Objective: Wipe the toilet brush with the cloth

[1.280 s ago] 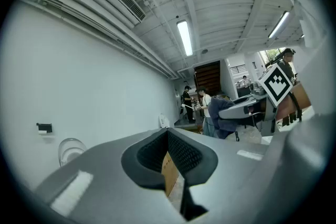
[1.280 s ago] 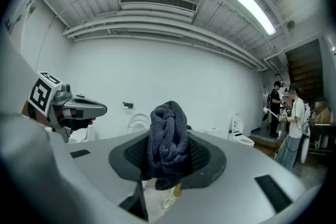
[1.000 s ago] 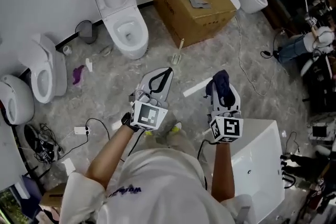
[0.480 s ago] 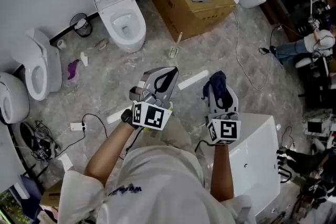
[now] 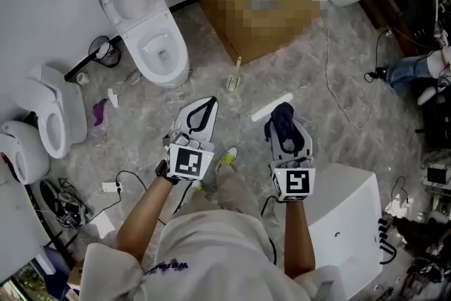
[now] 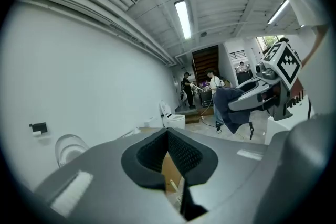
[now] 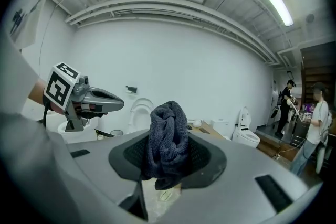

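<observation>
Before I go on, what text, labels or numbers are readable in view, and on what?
No text reads clearly.
Print on the white shirt: too small and blurred to read.
The cubes on the left gripper and right gripper: square black-and-white patterns only, no words.
The cloth in the right gripper: no label shows.
</observation>
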The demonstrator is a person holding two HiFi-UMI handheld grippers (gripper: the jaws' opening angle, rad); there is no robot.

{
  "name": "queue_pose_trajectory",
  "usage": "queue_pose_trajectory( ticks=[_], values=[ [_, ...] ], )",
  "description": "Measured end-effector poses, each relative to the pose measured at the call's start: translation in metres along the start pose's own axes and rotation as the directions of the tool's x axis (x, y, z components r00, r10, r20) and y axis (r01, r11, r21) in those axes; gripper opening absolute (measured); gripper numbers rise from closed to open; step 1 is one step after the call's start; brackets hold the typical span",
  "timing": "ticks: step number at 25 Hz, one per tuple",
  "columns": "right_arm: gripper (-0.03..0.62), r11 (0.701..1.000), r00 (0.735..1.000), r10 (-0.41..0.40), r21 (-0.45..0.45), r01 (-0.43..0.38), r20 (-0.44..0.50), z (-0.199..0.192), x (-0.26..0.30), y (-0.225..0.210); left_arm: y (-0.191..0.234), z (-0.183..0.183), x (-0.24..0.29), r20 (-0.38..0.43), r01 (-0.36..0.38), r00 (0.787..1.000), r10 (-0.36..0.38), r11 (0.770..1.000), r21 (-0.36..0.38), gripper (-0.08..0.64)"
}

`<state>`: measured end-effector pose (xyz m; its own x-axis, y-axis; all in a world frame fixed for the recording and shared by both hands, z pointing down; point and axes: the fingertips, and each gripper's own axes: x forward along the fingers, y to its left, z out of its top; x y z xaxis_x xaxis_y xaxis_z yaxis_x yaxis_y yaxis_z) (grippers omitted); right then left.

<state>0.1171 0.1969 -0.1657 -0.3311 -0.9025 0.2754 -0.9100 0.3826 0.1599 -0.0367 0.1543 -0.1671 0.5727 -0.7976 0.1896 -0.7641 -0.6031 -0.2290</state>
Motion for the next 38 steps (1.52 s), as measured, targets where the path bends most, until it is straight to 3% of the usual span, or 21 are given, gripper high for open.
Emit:
queue_pose_trajectory(
  ticks=[6,11,19,24,28,30,34,38],
  values=[
    [0.144,0.999,0.999,0.036,-0.019,-0.036,-0.026,-0.022,0.06,-0.065,0.018,-0.01,0.08,-0.042,-0.016,0.999,0.014,0.999,-0.052,0.0],
    [0.144,0.999,0.996,0.042,-0.02,-0.044,-0.074,-0.054,0.103,-0.092,0.031,-0.034,0.126,-0.07,-0.019,0.997,0.017,0.999,-0.029,0.0],
    [0.146,0.997,0.991,0.057,-0.05,-0.064,-0.123,-0.119,0.189,-0.096,0.049,-0.13,0.182,-0.152,0.006,0.988,-0.011,0.999,-0.032,0.0],
    [0.146,0.975,0.981,0.128,-0.162,-0.151,-0.144,-0.182,0.24,-0.062,0.048,-0.197,0.216,-0.149,0.02,0.988,-0.033,0.996,-0.087,0.0],
    [0.146,0.985,0.995,-0.013,-0.175,-0.003,-0.094,-0.278,0.305,-0.07,0.039,-0.289,0.268,-0.094,0.005,0.995,-0.015,0.994,-0.105,0.0],
    [0.146,0.98,0.996,-0.044,-0.198,0.028,-0.076,-0.331,0.337,-0.073,0.032,-0.347,0.291,-0.082,-0.014,0.997,0.005,0.993,-0.114,0.0],
    [0.146,0.927,0.997,-0.08,-0.37,0.066,-0.022,-0.409,0.393,-0.085,0.021,-0.442,0.326,-0.033,-0.011,0.999,0.009,0.998,-0.064,0.0],
    [0.145,0.895,0.995,-0.094,-0.436,0.097,0.029,-0.462,0.431,-0.099,0.018,-0.52,0.346,0.009,-0.017,1.0,0.019,0.991,-0.13,0.0]
  ],
)
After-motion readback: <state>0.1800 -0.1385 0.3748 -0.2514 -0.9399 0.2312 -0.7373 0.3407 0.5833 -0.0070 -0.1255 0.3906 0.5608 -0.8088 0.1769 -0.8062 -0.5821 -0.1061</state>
